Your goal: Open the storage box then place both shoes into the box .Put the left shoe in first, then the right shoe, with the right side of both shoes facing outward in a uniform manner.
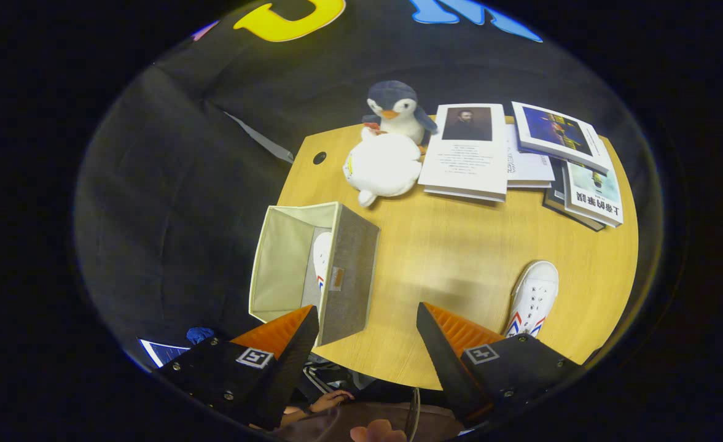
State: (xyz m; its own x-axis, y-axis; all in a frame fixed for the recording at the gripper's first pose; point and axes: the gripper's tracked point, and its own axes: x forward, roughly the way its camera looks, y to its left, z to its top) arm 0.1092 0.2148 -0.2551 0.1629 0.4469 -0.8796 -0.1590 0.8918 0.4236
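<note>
A grey fabric storage box (pixel 349 270) stands open on the wooden table (pixel 459 245), just ahead of my left finger. One white shoe (pixel 320 258) with red and blue stripes stands inside it against the near wall. A second white shoe (pixel 534 298) of the same kind lies on the table, just beyond my right finger. My gripper (pixel 367 313) hovers high above the table's near edge, open, with nothing between its fingers.
A white plush toy (pixel 382 166) and a penguin plush (pixel 396 110) sit at the table's far side. To their right lie several books and booklets (pixel 468 153). A person's hand (pixel 330 402) and knee show below the table edge.
</note>
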